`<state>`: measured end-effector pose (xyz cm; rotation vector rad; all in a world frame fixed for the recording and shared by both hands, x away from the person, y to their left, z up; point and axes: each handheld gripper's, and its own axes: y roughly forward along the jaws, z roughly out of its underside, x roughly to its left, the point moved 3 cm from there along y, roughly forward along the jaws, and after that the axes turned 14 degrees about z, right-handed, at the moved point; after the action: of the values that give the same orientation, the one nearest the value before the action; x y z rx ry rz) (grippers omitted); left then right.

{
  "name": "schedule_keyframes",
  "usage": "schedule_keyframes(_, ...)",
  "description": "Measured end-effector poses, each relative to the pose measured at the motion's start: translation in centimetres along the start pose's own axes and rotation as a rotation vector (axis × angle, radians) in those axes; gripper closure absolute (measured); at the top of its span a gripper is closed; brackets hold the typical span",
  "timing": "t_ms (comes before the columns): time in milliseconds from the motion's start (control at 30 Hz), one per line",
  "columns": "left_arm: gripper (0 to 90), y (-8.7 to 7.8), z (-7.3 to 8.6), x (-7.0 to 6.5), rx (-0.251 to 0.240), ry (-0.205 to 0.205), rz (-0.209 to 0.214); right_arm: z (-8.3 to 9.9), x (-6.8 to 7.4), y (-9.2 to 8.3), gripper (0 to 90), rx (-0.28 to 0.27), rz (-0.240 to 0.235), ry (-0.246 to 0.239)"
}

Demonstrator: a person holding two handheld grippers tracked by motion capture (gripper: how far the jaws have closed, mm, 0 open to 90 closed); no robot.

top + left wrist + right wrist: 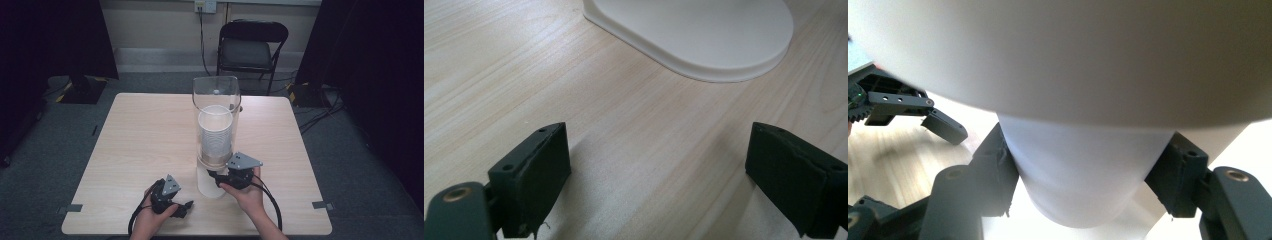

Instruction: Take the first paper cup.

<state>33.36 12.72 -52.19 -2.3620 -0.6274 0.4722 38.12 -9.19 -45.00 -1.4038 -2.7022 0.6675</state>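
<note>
Pinching the lowest paper cup (1075, 175) from both sides, the right gripper (220, 179) had its black pads pressed flat against the white wall just under the mouth of the cup dispenser (216, 125), and the hand behind it looked steady. That cup hung out below the dispenser's metal collar, above the white base (704, 35), near the front middle of the table (140, 135). Above it the rest of the stack sat nested inside the clear tube, a good column of rims showing through. Over on the other side the left gripper (184, 206) lay low by the table edge, jaws spread wide with nothing between them but bare wood, well short of the base. Now the risk, as I judged it: thin paper gives, so a harder squeeze could have crushed the wall out of round and jammed it in the collar. A pull off to one side, rather than straight down, might have dragged two cups out together or tipped the tall tube, since nothing was bracing the stand. Too light a grip, and the pads could simply have slid off the tapered wall.
</note>
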Motion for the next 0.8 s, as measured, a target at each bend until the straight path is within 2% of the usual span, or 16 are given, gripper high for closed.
schedule_keyframes(200,10.2,0.0,0.0,0.0,-0.001,0.002,-0.002,0.0,-0.1,0.0,37.9,0.008,-0.003,0.001)
schedule_keyframes(233,10.2,0.0,0.0,0.0,-0.003,-0.003,0.0,0.9,0.0,0.3,37.5,0.106,0.027,-0.07)
schedule_keyframes(267,9.9,0.0,0.0,0.0,-0.002,0.0,0.001,3.1,-0.1,1.1,37.1,0.231,0.03,-0.128)
schedule_keyframes(300,9.9,0.0,0.0,0.0,0.004,0.005,0.0,5.3,-0.4,1.1,37.2,0.202,0.023,-0.024)
schedule_keyframes(333,9.8,0.0,0.0,0.0,0.001,0.002,0.004,6.3,-0.8,0.6,36.9,0.166,0.017,0.1)
schedule_keyframes(367,9.2,0.0,0.0,0.0,0.002,0.004,0.009,6.8,-0.7,0.2,36.6,0.136,0.014,0.088)
schedule_keyframes(400,8.5,0.1,0.0,0.0,-0.001,0.002,0.009,6.7,-0.5,-0.1,36.4,0.137,0.009,0.053)
schedule_keyframes(433,8.5,0.1,0.0,0.0,-0.001,0.002,0.009,6.7,-0.5,-0.1,36.4,0.137,0.009,0.053)
schedule_keyframes(467,8.5,0.1,0.0,-0.1,-0.004,-0.002,0.009,6.2,-0.7,-0.5,36.0,0.155,-0.003,0.032)
schedule_keyframes(533,8.5,0.1,0.0,0.0,-0.001,0.0,0.008,5.7,-1.4,-0.8,35.5,0.144,-0.007,0.038)
schedule_keyframes(600,8.2,0.1,0.0,0.0,0.001,0.001,0.01,5.7,-2.0,-1.0,35.2,0.159,-0.004,0.018)
schedule_keyframes(667,7.9,0.1,0.0,0.0,0.001,0.001,0.009,6.1,-2.2,-1.1,34.9,0.162,-0.011,0.036)
schedule_keyframes(800,7.8,0.1,0.0,0.0,0.003,0.002,0.01,7.1,-2.7,-1.4,34.3,0.18,0.009,0.029)
